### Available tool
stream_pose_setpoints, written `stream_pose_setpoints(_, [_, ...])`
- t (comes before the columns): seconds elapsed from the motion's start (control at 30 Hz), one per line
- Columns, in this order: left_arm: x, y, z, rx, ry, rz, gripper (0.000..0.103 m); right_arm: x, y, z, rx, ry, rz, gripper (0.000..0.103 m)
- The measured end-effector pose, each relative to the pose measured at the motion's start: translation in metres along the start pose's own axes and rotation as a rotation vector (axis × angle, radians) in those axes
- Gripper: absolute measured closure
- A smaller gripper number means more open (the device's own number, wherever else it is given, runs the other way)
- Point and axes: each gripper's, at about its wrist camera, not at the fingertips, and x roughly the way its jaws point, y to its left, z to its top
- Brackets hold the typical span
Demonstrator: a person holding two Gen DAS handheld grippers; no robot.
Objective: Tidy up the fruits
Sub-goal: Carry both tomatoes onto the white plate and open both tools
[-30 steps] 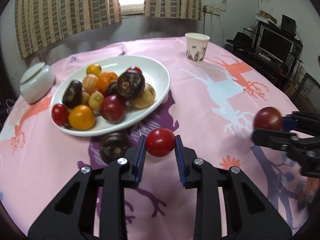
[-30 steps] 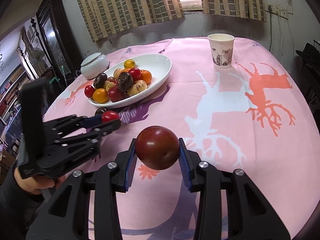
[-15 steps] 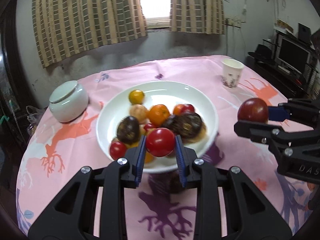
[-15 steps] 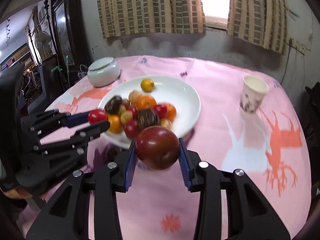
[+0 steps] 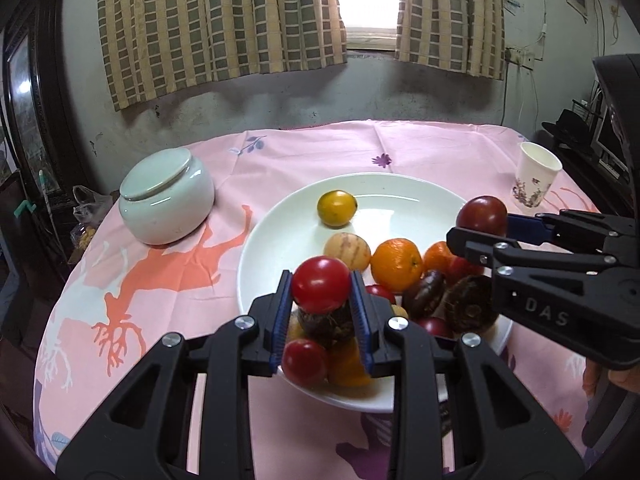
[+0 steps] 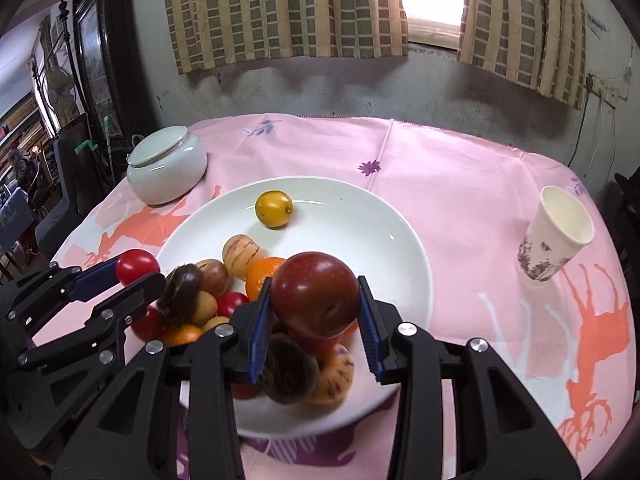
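My left gripper (image 5: 320,292) is shut on a small red tomato (image 5: 320,283) and holds it above the near edge of the white plate (image 5: 404,188). My right gripper (image 6: 316,300) is shut on a dark red plum (image 6: 315,294) over the plate's (image 6: 360,216) near side. The plate holds several fruits: a yellow one (image 5: 337,208) alone at the back, an orange (image 5: 396,265), dark and striped ones in a pile. The right gripper (image 5: 482,226) shows at the right of the left wrist view; the left gripper (image 6: 134,272) shows at the left of the right wrist view.
A pale green lidded jar (image 5: 168,196) stands left of the plate on the pink tablecloth (image 5: 312,148). A paper cup (image 5: 536,176) stands at the right. The wall and curtains are behind the table. Dark furniture stands at the left.
Both grippers have moved forward and up over the plate, each keeping its fruit. The plate now fills the middle of both views.
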Motion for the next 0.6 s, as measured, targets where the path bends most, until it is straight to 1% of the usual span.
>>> stream_pose_setpoints(0.07, [0.006,0.001,0.0,-0.011,0.008,0.003,0.074,0.006,0.002,0.003,0.009,0.001,-0.002,0.062])
stream_pose_setpoints(0.2, [0.013,0.002,0.005,-0.028,0.014,0.003,0.073,0.014,0.002,0.008,0.031,0.031,0.003,0.061])
stream_pose_setpoints(0.23, [0.014,0.002,0.006,-0.031,0.016,0.004,0.071,0.011,0.003,0.009,0.031,0.021,0.0,0.056])
stream_pose_setpoints(0.27, [0.014,0.003,0.007,-0.034,0.015,0.003,0.061,0.009,0.002,0.009,0.033,0.008,-0.002,0.049])
stream_pose_setpoints(0.3, [0.013,0.003,0.007,-0.038,0.008,0.002,0.054,0.006,0.001,0.01,0.039,-0.006,-0.004,0.04])
stream_pose_setpoints(0.33, [0.011,0.004,0.007,-0.043,-0.004,0.011,0.045,0.001,0.0,0.01,0.046,-0.029,-0.005,0.04])
stream_pose_setpoints(0.37, [0.008,0.004,0.007,-0.047,-0.018,0.019,0.044,-0.003,0.0,0.01,0.046,-0.039,-0.006,0.04])
stream_pose_setpoints(0.43, [0.003,0.004,0.008,-0.05,-0.021,0.011,0.044,-0.01,0.0,0.01,0.046,-0.043,-0.014,0.04])
stream_pose_setpoints(0.5, [-0.006,0.005,0.008,-0.065,-0.038,0.006,0.038,-0.02,-0.002,0.008,0.051,-0.058,-0.007,0.04])
stream_pose_setpoints(0.53, [-0.01,0.005,0.008,-0.062,-0.046,0.012,0.033,-0.025,-0.003,0.007,0.057,-0.066,0.0,0.04])
stream_pose_setpoints(0.57, [-0.016,0.004,0.008,-0.054,-0.057,0.02,0.03,-0.03,-0.005,0.005,0.068,-0.07,0.008,0.04])
stream_pose_setpoints(0.6, [-0.021,0.004,0.008,-0.05,-0.068,0.023,0.03,-0.034,-0.007,0.003,0.078,-0.073,0.013,0.04])
